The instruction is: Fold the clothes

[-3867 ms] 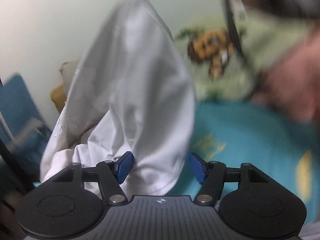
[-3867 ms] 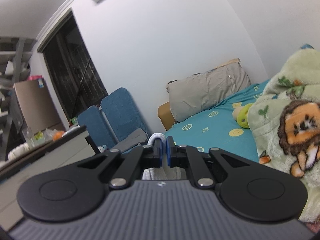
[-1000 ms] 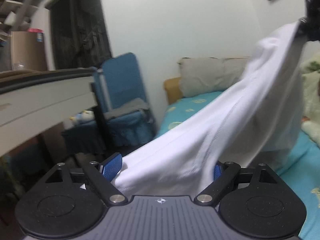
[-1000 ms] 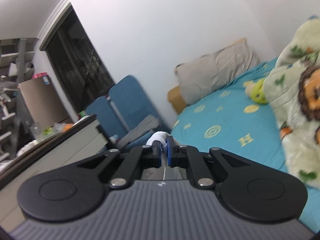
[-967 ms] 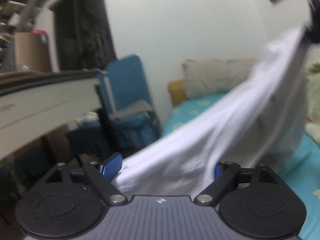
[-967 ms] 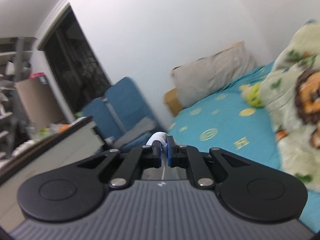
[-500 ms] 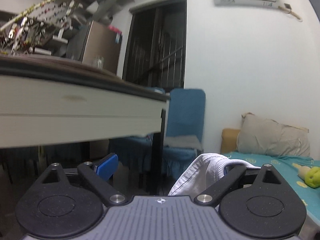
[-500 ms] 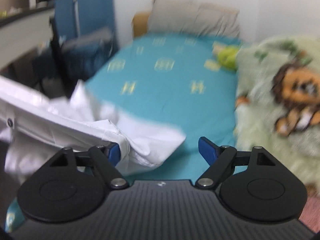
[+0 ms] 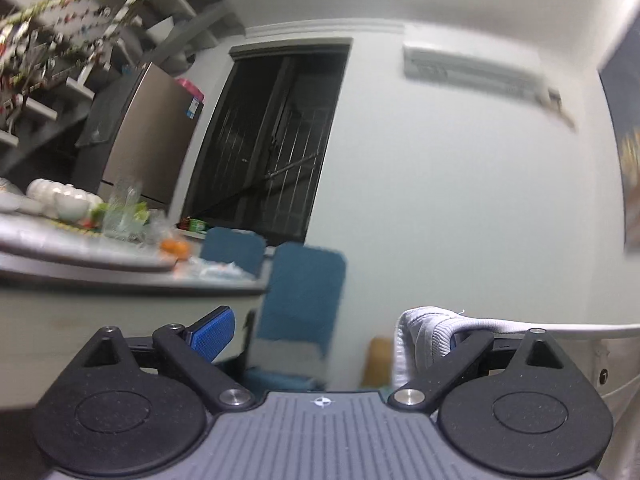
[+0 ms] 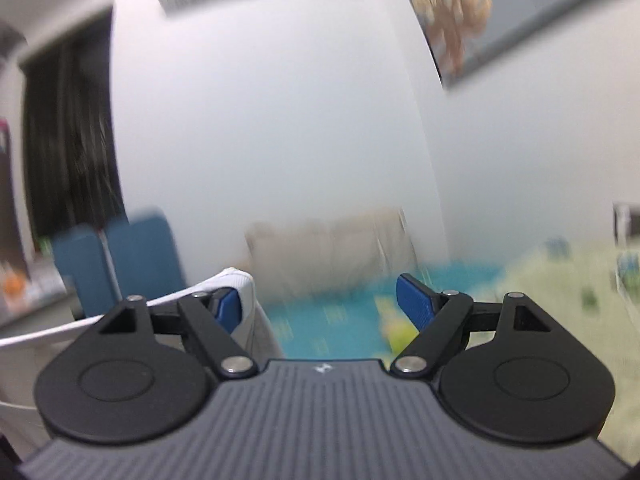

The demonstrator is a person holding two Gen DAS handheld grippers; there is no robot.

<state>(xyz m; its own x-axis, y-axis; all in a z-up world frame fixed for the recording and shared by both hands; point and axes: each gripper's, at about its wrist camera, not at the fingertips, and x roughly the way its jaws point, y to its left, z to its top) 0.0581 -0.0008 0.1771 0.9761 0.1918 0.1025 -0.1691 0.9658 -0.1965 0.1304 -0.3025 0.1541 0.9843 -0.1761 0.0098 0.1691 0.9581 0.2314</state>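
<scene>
My left gripper (image 9: 334,328) has its fingers spread wide, a white ribbed-knit garment edge (image 9: 424,322) hooked over the inner finger. My right gripper (image 10: 320,300) is spread too, w/ the same white cloth (image 10: 236,280) draped on its inner finger, nothing clamped. To fold well I'd keep that edge taut & level, then lower it onto the teal patterned bedsheet (image 10: 336,316) beyond. Vs 1 s ago: right was pinched shut on cloth; both cams now tilt higher.

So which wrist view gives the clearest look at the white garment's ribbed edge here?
The left wrist view. There the white garment is sharp, its ribbed knit edge draped over the right finger of the open left gripper. The right wrist view is motion-blurred; the same cloth shows as a small fold hooked over the left finger of the open right gripper.
</scene>
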